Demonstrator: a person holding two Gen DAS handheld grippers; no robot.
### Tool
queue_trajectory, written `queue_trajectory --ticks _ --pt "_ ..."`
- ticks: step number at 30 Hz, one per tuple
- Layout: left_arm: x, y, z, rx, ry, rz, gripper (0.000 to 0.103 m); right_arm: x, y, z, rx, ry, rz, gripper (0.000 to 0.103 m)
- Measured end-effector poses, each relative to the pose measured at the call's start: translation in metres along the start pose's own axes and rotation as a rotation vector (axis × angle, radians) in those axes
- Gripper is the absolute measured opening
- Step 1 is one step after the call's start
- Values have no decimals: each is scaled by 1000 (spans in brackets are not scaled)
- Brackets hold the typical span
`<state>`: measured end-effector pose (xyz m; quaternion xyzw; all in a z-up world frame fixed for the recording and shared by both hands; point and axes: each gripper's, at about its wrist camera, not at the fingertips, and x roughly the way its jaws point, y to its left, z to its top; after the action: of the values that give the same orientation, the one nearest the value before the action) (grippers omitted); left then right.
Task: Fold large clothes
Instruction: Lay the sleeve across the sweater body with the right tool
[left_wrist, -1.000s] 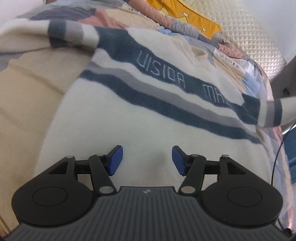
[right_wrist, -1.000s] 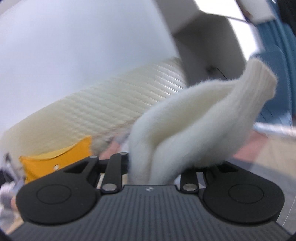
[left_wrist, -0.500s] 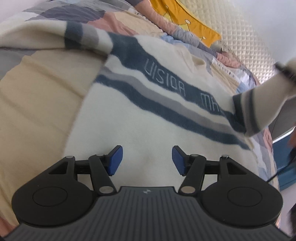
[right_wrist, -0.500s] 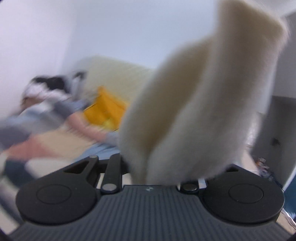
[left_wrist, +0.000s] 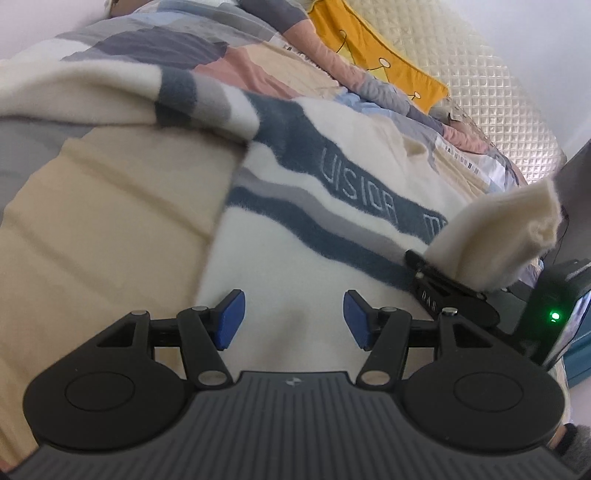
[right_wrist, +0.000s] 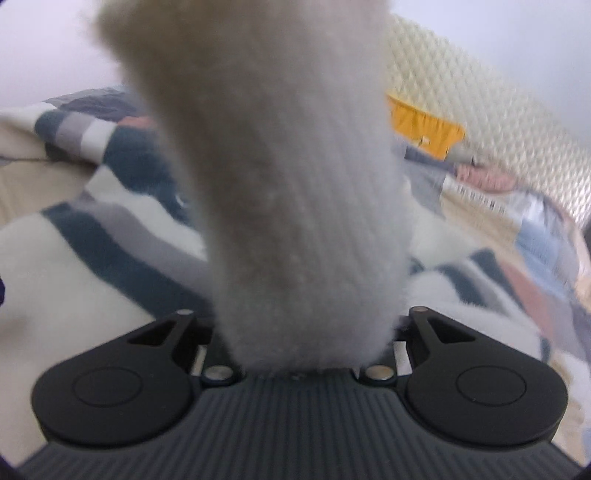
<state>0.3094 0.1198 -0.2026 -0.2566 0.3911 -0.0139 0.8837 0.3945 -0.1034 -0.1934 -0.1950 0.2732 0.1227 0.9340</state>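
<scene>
A cream sweater (left_wrist: 295, 258) with dark blue and grey stripes lies flat on the bed, front up. One sleeve (left_wrist: 92, 96) stretches out to the left. My left gripper (left_wrist: 293, 319) hovers open over the plain lower body of the sweater, its blue pads (left_wrist: 231, 317) holding nothing. My right gripper (left_wrist: 443, 284) has come in low at the sweater's right side with the other sleeve's cuff (left_wrist: 498, 236) standing up between its jaws, which are opening. In the right wrist view that cuff (right_wrist: 288, 184) fills the middle and hides the fingers of the gripper (right_wrist: 306, 332).
The sweater rests on a patchwork bedcover (left_wrist: 92, 221). A yellow pillow (left_wrist: 369, 55) and a quilted cream headboard (left_wrist: 498, 92) are at the far end, beside a grey sleeve and an arm (left_wrist: 314, 44). Dark furniture (left_wrist: 576, 206) and a blue object (left_wrist: 580, 354) stand at the bed's right.
My right gripper swung down and leftward with the cuff, from high beside the bed to just over the sweater's right edge. My left gripper drifted slightly and stayed open.
</scene>
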Motion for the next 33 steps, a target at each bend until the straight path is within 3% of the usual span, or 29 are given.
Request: queue_trajectory --ticks 1,3,4,11,17,20,24,27,30,33 --pt "1 -1 1 3 -8 -5 65 -1 -3 1 4 7 31 60" --pt "0 -4 1 16 -26 -11 65 -13 -5 -4 0 8 70 74" --pt "-2 -5 1 23 -38 -14 65 -20 -6 -4 1 4 89 74" --pt "-31 -25 -6 133 -136 -75 65 -59 -6 -11 -16 -8 211 75" --pt "-43 -28 -13 97 -139 -136 65 -104 -29 -33 89 -25 277 75" --pt "-35 -32 -14 84 -114 -142 65 -96 -52 -37 225 -9 264 75" --pt "-18 -40 -17 111 -78 -133 64 -74 -88 -43 500 9 239 75" --pt "-3 -45 -20 127 -40 -125 64 -62 -100 -43 554 -3 237 75" --pt "9 -50 -24 153 -4 -117 64 -46 -107 -47 639 0 310 75" --pt "22 -51 -28 155 38 -123 64 -30 -101 -51 685 22 373 55"
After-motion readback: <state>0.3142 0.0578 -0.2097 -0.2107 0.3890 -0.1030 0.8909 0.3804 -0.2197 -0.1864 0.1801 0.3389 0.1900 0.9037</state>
